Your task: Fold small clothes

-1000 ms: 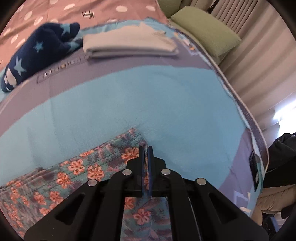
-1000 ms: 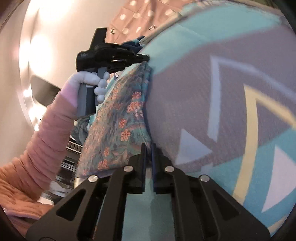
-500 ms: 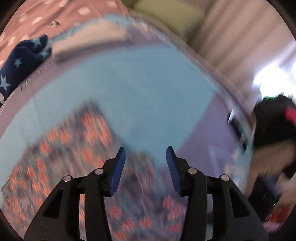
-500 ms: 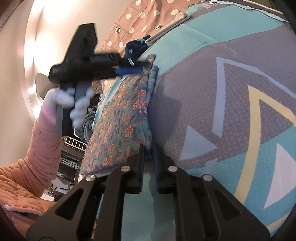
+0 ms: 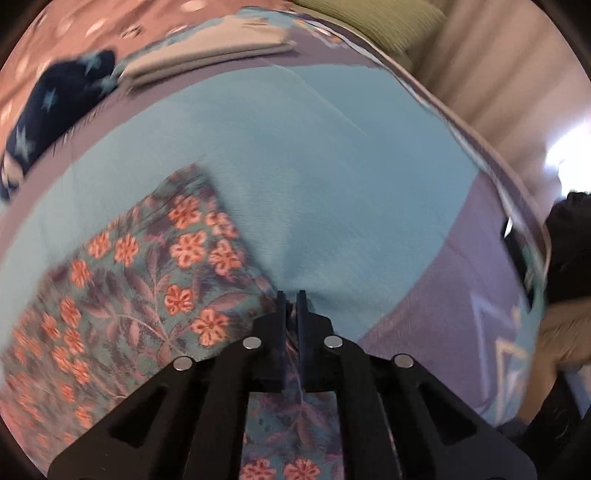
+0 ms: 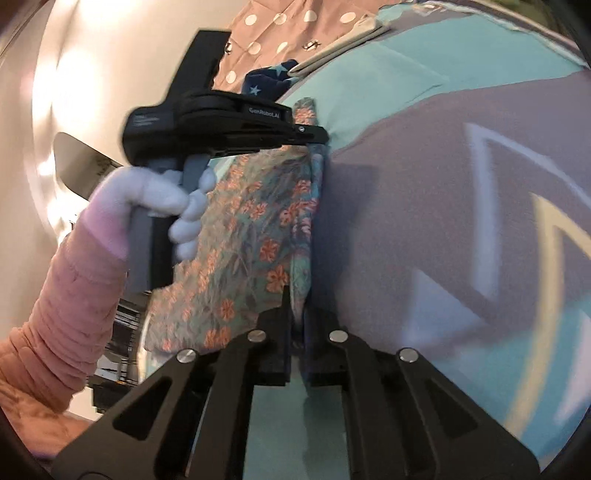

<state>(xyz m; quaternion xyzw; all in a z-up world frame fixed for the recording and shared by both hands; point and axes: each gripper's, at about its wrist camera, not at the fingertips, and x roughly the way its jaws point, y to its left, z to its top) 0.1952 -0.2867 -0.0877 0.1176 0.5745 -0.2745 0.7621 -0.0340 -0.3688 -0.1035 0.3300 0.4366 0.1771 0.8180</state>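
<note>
Left wrist view looks down over the left claw (image 5: 291, 295), whose two fingers are pinched together on the near corner of the floral garment (image 5: 147, 280). That garment lies spread on a teal and purple blanket (image 5: 332, 177) covering a bed; its orange-flowered cloth reaches away to the left, and one edge runs up toward a far corner near the middle of the blanket.

Beyond it, well apart, a folded beige cloth (image 5: 207, 55) rests on the blanket, with a dark navy garment with pale stars (image 5: 62, 99) bunched just beside it on the left. A pink polka-dot sheet (image 5: 74, 26) shows behind both, and a green pillow (image 5: 373, 18) sits at the head of the bed by pale curtains. At the right edge, off the bed, there is something dark I cannot make out.

Right wrist view shows the right claw (image 6: 295, 295) clenched on another part of the same garment's edge (image 6: 251, 236), the cloth stretched between the two tools along the blanket (image 6: 424, 229). The left claw (image 6: 314, 134) appears there from the side, gripping the far end, and the person's white-gloved left hand (image 6: 162, 203) wraps its handle, with a pink sleeve below. The handle and hand block part of the cloth behind them.
</note>
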